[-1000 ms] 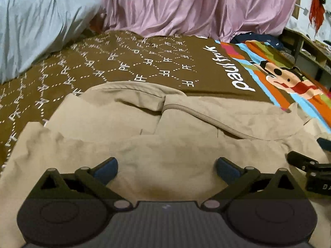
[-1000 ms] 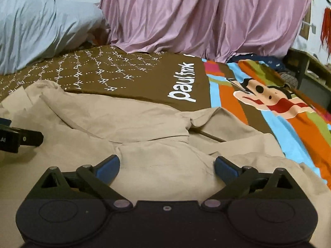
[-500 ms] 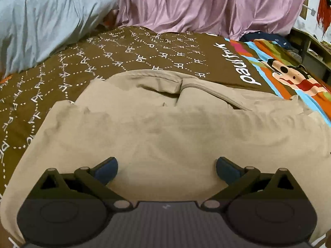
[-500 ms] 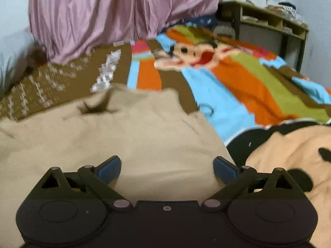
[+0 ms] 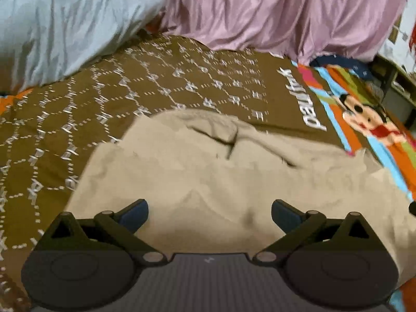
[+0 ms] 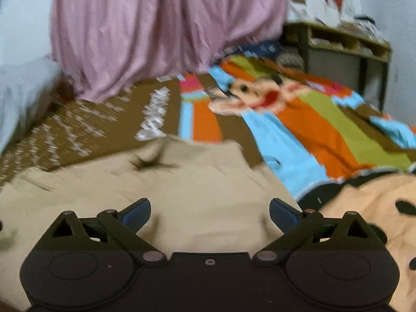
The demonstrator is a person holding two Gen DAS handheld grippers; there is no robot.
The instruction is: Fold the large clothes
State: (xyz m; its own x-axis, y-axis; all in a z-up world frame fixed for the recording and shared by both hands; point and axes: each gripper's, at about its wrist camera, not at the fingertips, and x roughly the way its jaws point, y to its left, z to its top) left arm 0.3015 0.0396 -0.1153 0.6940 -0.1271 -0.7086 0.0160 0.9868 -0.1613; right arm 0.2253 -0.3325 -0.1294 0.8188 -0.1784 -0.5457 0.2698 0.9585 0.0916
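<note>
Both my grippers, left (image 5: 209,209) and right (image 6: 210,209), hover with jaws apart over the tan garment (image 5: 208,171), spread flat on the bed (image 5: 78,119) for folding.

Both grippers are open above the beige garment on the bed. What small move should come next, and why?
Probably lower the left gripper and right gripper onto the beige garment and pinch an edge: both jaws stand open, holding nothing, and the garment lies rumpled.

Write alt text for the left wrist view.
The open left gripper hovers over a tan garment spread on a brown patterned bedspread. Behind it hang pink curtains, with a grey pillow at left.
</note>
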